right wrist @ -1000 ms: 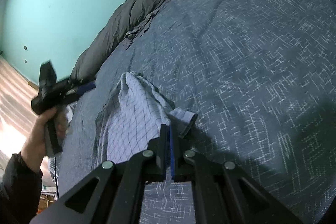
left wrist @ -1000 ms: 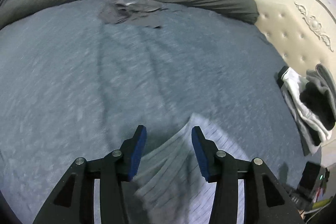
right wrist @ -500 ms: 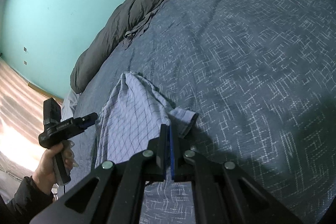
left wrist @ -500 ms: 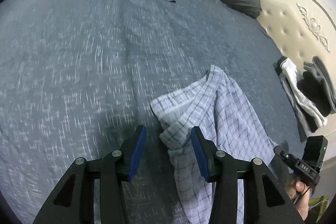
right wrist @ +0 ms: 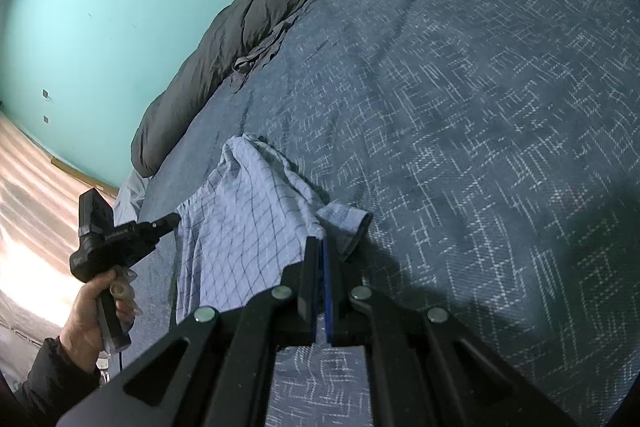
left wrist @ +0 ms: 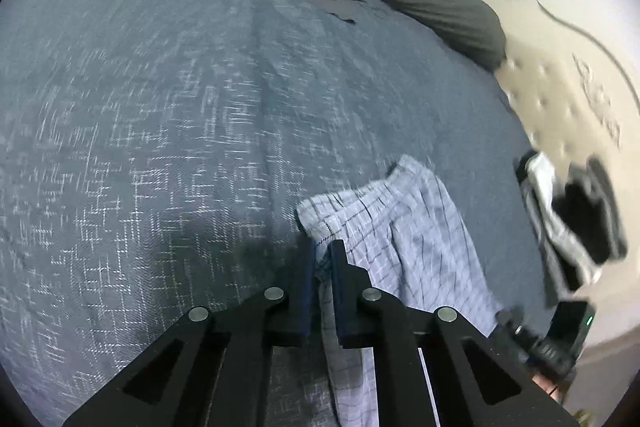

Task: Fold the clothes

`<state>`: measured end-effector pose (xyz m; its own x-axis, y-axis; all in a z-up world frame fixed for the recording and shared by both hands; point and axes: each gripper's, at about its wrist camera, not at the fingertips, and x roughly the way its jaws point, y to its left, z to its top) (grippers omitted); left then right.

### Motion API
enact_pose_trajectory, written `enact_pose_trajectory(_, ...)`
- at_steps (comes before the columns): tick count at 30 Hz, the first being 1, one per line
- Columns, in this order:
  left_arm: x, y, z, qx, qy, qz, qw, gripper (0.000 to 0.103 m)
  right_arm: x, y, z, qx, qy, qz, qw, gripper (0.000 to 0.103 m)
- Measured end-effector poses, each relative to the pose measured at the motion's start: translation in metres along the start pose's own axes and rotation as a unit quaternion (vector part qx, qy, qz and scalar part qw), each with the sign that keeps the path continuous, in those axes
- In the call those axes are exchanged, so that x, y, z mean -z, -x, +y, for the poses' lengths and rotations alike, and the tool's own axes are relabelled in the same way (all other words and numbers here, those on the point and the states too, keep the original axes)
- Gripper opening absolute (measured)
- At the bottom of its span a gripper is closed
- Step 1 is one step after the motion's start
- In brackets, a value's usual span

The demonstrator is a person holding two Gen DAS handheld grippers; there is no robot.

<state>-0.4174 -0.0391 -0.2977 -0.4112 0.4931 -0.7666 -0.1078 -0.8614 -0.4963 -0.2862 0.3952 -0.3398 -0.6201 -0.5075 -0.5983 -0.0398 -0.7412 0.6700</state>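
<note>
Left wrist: both grippers (left wrist: pixel 323 259) (right wrist: pixel 320 259) clenched on checked garment (left wrist: pixel 416 227), bed (left wrist: pixel 160 147) underneath.

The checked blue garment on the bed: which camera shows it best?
The right wrist view: the checked garment is sharp there, draped from the bed over its edge. The left wrist view shows it blurred by motion, partly hidden behind the left tool, which is shut on its edge.

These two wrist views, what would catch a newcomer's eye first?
A pale blue checked garment lies bunched near the edge of a dark blue bedspread, pinched by both the left gripper and the right gripper. A grey duvet runs along the turquoise wall.
</note>
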Motion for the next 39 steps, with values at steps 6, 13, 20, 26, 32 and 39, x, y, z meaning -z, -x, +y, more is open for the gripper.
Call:
enact_pose_trajectory(6,-0.010,-0.006,0.019,0.012,0.063,-0.001,0.9979,0.007,0.001,0.002,-0.001,0.007,0.002,0.001,1.000,0.002)
enact_pose_trajectory(13,-0.013,-0.013,0.032,0.011,0.093,0.005,0.9956,0.007,0.002,0.004,-0.004,0.009,-0.001,0.004,1.000,0.002)
enact_pose_trajectory(20,-0.017,-0.018,0.028,0.010,0.071,0.024,0.9971,0.008,0.004,0.008,-0.007,0.011,-0.009,0.007,1.000,0.002)
enact_pose_trajectory(26,-0.007,-0.006,0.026,0.014,0.062,0.016,0.9979,0.011,0.002,0.012,-0.010,0.005,-0.018,0.000,1.000,0.002)
enact_pose_trajectory(32,0.004,0.000,0.022,0.012,0.047,0.015,0.9987,0.014,-0.004,0.019,-0.007,-0.003,-0.010,-0.020,1.000,0.002)
enact_pose_trajectory(39,0.002,-0.001,0.025,-0.004,0.047,0.010,0.9988,0.014,-0.007,0.011,-0.019,0.010,-0.021,-0.015,1.000,0.002)
